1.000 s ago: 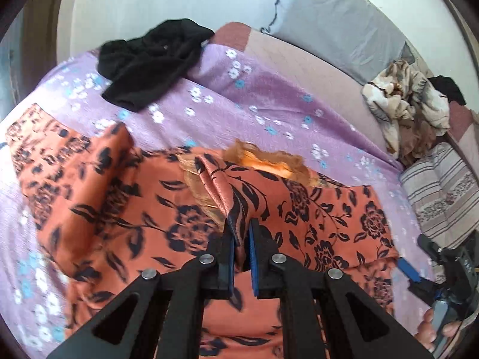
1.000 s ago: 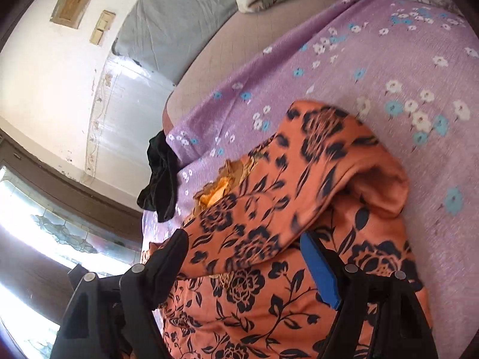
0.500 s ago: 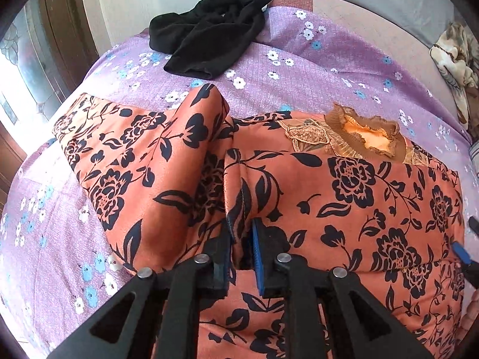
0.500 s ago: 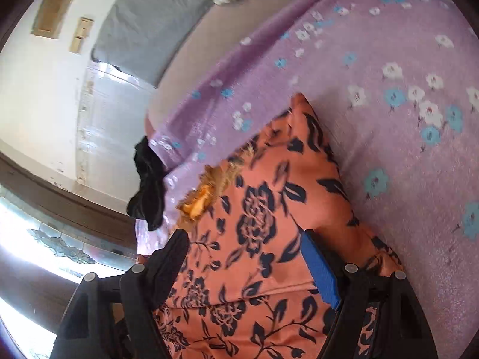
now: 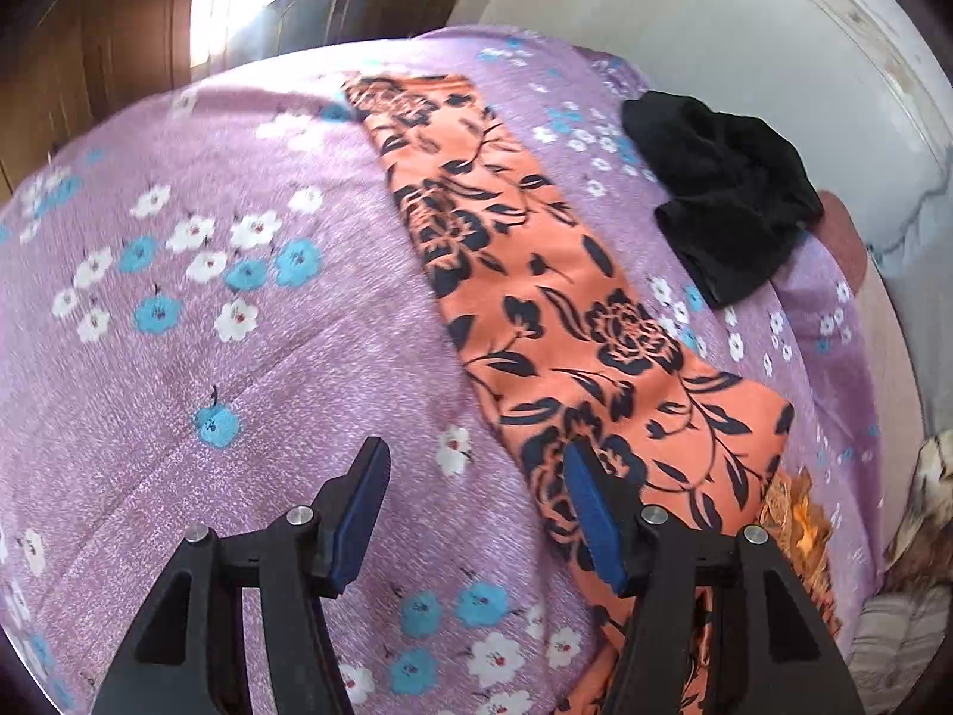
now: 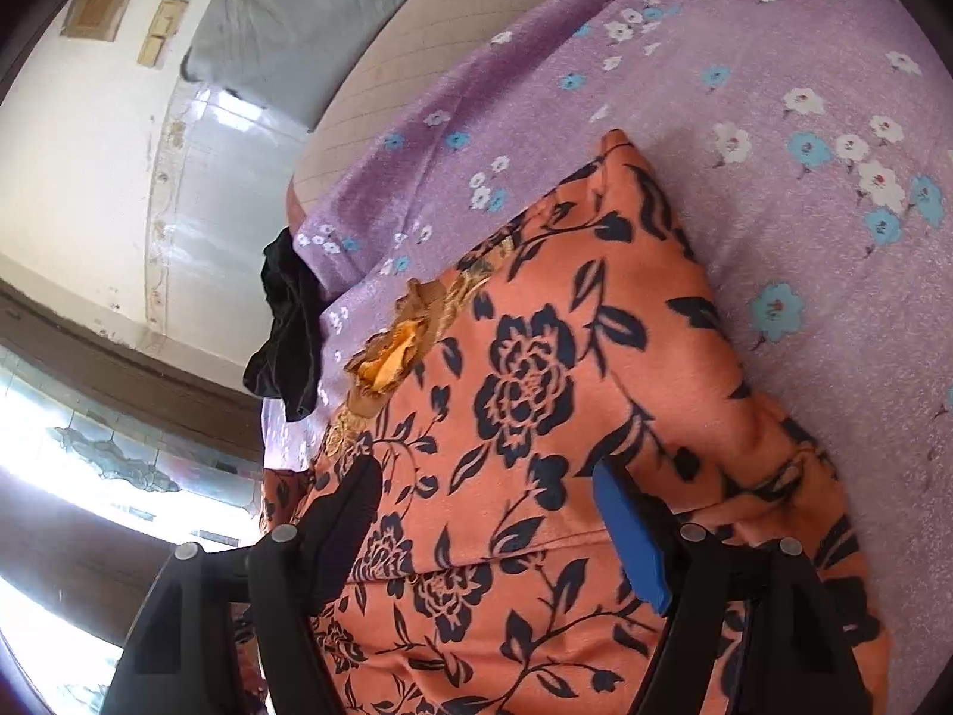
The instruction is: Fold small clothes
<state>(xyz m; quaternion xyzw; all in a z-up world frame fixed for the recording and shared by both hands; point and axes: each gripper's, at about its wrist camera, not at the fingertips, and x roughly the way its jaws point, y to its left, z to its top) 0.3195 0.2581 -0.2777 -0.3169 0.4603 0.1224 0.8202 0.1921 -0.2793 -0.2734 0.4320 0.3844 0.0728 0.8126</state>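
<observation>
Orange floral garment [image 5: 554, 310] lies flat beside opening, empty left gripper [image 5: 476, 512]

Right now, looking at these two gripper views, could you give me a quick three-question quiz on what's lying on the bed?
1. True or false: the left gripper is clamped on the orange floral garment.
2. What colour is the crumpled garment lying apart on the purple bedsheet?
3. What lies between the right gripper fingers: A) bare sheet, B) orange floral fabric, C) a pillow?

Key: 1 false, its jaws are opening over the sheet; 2 black; 3 B.
</observation>
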